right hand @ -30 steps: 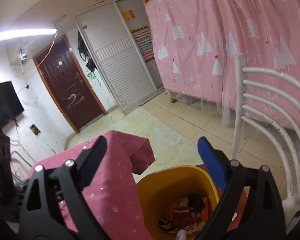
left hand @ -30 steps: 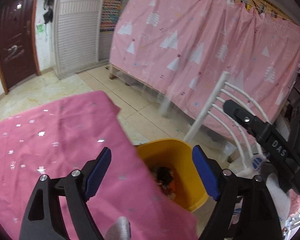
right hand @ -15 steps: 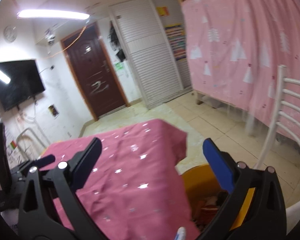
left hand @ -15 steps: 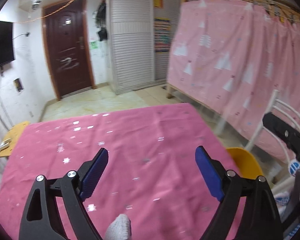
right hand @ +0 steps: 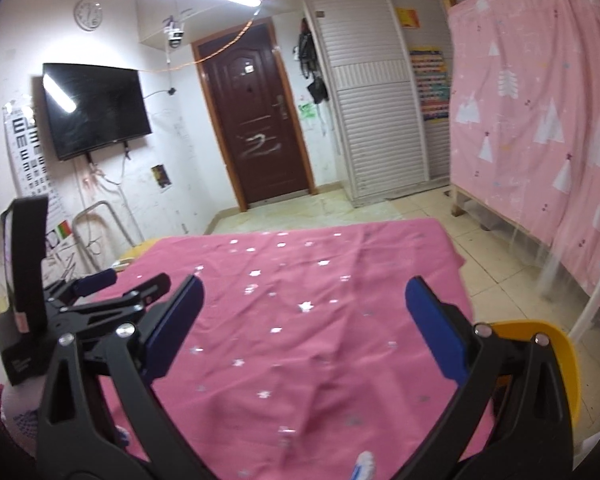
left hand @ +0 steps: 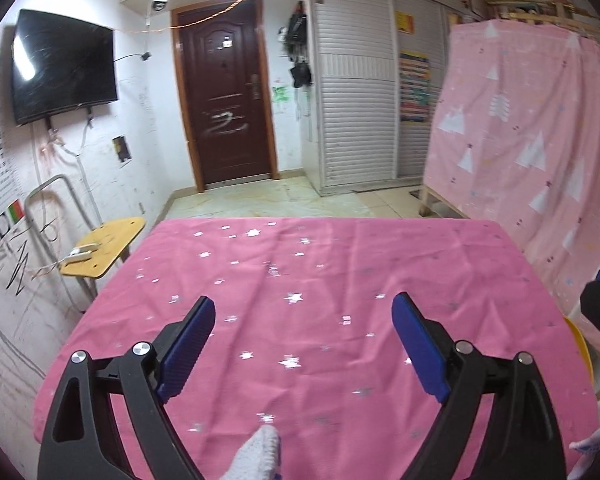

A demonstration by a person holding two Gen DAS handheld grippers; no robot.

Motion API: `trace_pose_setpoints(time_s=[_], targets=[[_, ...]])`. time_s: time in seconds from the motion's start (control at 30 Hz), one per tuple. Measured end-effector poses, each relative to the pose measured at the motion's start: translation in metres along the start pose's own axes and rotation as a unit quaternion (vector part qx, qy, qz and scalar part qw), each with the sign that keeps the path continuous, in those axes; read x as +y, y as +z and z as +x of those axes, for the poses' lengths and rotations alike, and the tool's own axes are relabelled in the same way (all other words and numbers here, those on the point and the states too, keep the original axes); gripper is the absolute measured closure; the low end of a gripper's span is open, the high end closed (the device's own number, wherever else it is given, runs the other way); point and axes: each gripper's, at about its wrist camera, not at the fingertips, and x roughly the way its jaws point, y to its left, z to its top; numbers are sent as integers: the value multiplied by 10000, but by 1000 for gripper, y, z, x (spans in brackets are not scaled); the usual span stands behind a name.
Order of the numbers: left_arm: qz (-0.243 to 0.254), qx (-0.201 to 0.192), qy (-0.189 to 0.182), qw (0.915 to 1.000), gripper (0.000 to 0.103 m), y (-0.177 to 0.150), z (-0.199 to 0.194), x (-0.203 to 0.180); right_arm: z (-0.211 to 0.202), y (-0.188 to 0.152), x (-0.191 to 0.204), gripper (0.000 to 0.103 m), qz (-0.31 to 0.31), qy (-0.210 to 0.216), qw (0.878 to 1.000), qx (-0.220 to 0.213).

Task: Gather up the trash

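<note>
Both claws are spread and carry nothing. The left claw (left hand: 303,346) hangs over the near half of the surface (left hand: 320,264), which is draped in a pink star-print cloth. The right claw (right hand: 304,322) hangs over the same cloth. It also shows at the 3 o'clock edge of the left view.

No loose trash shows on the cloth in either view. The one task thing in sight is the yellow bin (right hand: 556,344), standing off the right edge of the surface at about 4 o'clock in the right view. Only a sliver of its rim shows in the left view (left hand: 580,344). Its inside is hidden behind the right claw's finger, so what it holds cannot be told.

The bin looks like thin moulded plastic, so probably light and fairly stiff but smooth-walled. If it must be moved, the rim is the likely place to pinch, with one finger inside and one outside. A squeeze on the bare wall would likely slip. The cloth is soft and could bunch or drag if a finger catches it.
</note>
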Motion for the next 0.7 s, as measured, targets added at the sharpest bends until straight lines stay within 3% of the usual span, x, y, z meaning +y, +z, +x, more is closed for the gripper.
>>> trace_pose_setpoints(time_s=[0.27, 0.7], targets=[[-234, -4, 174, 9996, 21, -7, 1, 37, 19, -7, 39, 6, -237, 291, 9992, 156], [-319, -131, 222, 9992, 21, -16, 5, 58, 40, -15, 60, 6, -263, 136, 9990, 344]])
